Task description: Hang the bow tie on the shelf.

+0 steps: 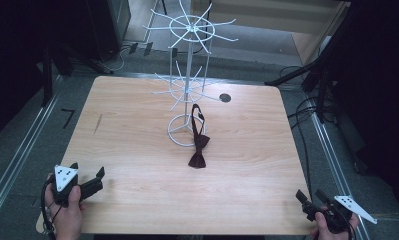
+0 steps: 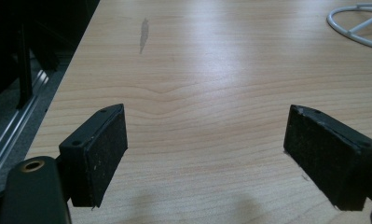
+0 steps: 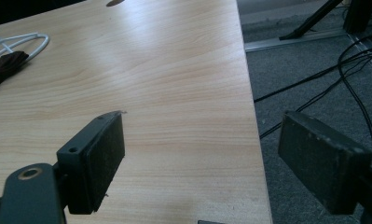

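- While both grippers wait at the near corners of the pale wooden tabletop (image 1: 137, 150), nothing is grasped: the left gripper (image 1: 89, 181) and the right gripper (image 1: 309, 197) each hold their fingers wide and empty.
- The dark maroon bow tie (image 1: 198, 145) lies near the tabletop's middle, its strap draped over the base ring of the white wire display rack (image 1: 187, 90).
- The step in hand looks like the approach; next, one gripper must reach inward and pinch the bow tie.
- Grey floor, cables and dark stands surround the tabletop.
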Tool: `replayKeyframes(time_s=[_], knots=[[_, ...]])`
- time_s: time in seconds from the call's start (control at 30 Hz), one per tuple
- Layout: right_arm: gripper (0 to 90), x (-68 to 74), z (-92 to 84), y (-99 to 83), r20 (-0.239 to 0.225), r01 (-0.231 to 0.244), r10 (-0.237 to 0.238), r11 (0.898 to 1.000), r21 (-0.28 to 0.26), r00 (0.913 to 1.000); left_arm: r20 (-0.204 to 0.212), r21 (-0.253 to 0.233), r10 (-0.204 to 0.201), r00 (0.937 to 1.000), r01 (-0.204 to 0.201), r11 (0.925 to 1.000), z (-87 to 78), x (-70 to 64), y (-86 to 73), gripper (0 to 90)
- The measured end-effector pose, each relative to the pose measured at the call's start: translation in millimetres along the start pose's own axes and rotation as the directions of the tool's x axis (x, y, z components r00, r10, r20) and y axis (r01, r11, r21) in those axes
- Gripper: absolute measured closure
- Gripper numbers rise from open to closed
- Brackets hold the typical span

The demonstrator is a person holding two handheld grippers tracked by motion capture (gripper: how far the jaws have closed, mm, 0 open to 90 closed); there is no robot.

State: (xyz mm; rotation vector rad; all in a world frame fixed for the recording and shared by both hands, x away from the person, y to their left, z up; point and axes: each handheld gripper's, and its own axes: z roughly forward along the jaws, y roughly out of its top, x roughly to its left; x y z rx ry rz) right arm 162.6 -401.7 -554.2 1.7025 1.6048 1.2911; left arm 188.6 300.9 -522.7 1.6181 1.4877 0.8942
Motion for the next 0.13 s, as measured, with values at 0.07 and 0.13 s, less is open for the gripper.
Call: replayKeyframes(time_s=[0.07, 0.13], knots=[[15.1, -0.2, -1.1, -0.4, 0.003, -0.010, 0.010, 1.000, -0.002, 0.9999, 0.002, 0.001, -0.001, 1.0000, 0.001, 1.0000, 0.0, 0.3, 0.1, 14.3], [15.1, 0.0, -1.6, -0.4, 0.007, -0.012, 0.012, 1.000, -0.004, 0.9999, 0.002, 0.001, -0.001, 1.0000, 0.001, 1.0000, 0.0, 0.3, 0.1, 14.3]])
